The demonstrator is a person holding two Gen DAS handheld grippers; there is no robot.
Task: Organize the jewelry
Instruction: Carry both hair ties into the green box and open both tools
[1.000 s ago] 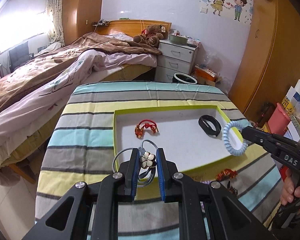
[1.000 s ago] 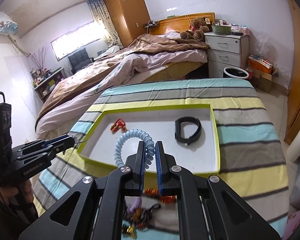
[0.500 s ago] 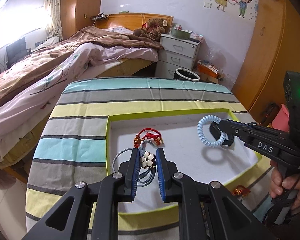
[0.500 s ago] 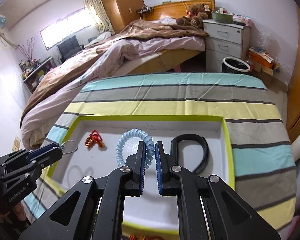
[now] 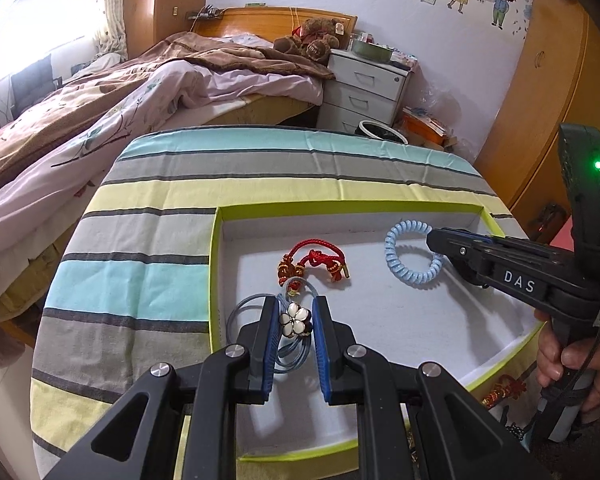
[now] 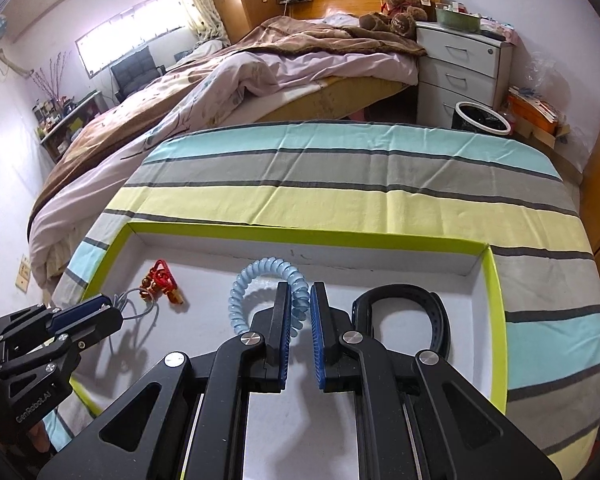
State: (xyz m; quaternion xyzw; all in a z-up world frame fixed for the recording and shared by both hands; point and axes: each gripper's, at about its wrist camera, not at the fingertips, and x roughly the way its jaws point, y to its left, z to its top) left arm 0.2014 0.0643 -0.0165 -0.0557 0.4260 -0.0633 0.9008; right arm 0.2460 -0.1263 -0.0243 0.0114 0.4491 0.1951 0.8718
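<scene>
Both grippers have moved in over the tray [image 5: 215, 280] since a second ago, when the right one was still at its rim. Now the left gripper [image 5: 296, 322] pinches the white flower charm [image 5: 295, 320] of a grey-blue cord bracelet [image 5: 240, 312], whose loops hang behind and left of its fingers. Just ahead lies the red knotted bracelet [image 5: 314, 260]. Closed likewise, the right gripper [image 6: 300, 308] clamps the blue coil bracelet [image 6: 260, 276], which arcs ahead and left; the black band [image 6: 436, 316] lies just to its right.
</scene>
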